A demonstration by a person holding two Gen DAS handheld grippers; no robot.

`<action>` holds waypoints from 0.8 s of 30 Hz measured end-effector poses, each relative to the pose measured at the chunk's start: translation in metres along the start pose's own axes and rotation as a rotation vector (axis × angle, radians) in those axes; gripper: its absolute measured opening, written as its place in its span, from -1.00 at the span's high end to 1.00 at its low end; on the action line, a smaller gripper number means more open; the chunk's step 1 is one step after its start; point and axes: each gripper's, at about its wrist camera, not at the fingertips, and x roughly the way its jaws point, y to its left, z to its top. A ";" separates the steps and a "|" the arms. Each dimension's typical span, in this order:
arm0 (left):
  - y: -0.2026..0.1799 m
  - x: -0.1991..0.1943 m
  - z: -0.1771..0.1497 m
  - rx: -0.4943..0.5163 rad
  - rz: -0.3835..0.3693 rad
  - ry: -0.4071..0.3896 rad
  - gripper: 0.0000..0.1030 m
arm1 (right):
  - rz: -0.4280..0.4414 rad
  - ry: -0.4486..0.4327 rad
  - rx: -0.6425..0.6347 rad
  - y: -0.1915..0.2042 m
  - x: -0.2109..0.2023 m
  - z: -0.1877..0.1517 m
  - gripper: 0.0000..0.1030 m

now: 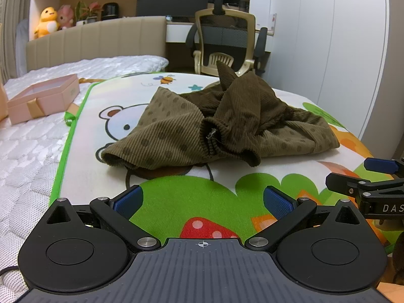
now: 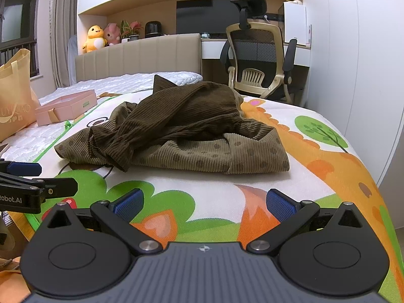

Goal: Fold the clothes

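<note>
A crumpled brown corduroy garment (image 1: 202, 126) with darker dots lies in a heap on a colourful cartoon play mat (image 1: 176, 197) spread over the bed. The same garment (image 2: 181, 131) fills the middle of the right wrist view. My left gripper (image 1: 202, 202) hovers open over the mat, short of the garment's near hem, with nothing between its blue pads (image 1: 128, 200). My right gripper (image 2: 204, 205) is also open and empty, a little back from the garment's near edge. Each gripper shows at the side of the other's view.
A pink gift box (image 1: 43, 98) sits on the white mattress (image 1: 25, 151) to the left, with a tan tote bag (image 2: 14, 93) beyond it. Behind the bed are a beige headboard (image 1: 101, 38), an office chair (image 1: 224, 43) and a white wardrobe (image 1: 328, 38) on the right.
</note>
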 end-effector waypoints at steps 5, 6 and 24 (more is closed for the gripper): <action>0.000 0.000 -0.001 0.000 -0.002 0.000 -1.00 | 0.000 0.002 0.000 0.000 0.000 0.000 -1.00; 0.000 0.000 -0.001 0.000 -0.002 0.000 -1.00 | 0.000 0.002 0.000 0.000 0.000 0.000 -1.00; 0.006 -0.001 0.007 -0.005 -0.031 0.014 -1.00 | 0.024 0.066 0.049 -0.013 0.012 0.005 -1.00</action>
